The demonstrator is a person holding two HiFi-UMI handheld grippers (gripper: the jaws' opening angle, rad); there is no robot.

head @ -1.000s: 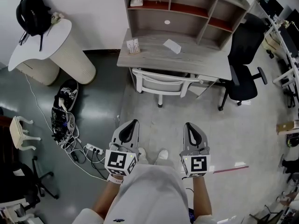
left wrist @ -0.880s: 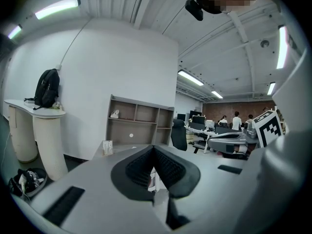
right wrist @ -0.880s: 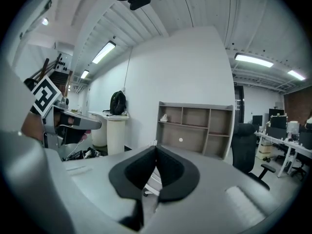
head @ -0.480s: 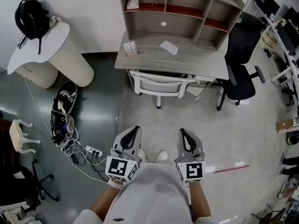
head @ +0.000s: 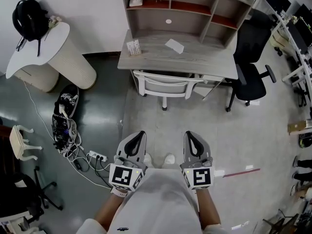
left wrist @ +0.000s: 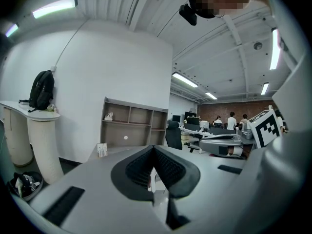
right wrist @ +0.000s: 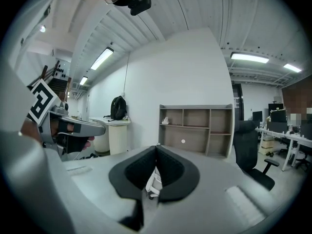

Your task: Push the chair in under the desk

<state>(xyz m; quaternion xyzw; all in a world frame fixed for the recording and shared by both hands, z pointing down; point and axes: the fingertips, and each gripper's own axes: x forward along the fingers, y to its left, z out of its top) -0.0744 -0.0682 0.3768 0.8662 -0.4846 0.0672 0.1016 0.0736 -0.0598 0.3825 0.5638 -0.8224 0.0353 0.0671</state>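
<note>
The table [head: 195, 57] stands at upper centre with the white chair [head: 165, 87] tucked beneath it, so we judge the push done. Both sit slightly higher in the frame than a second ago as we back away, left hand-held gripper [head: 140, 133] and right hand-held gripper [head: 188, 133] closed tight and empty.

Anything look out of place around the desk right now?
Only the floor to the left: a loose tangle of cables and a power strip sprawls there, a trip hazard. The white chair sits square under the desk.
</note>
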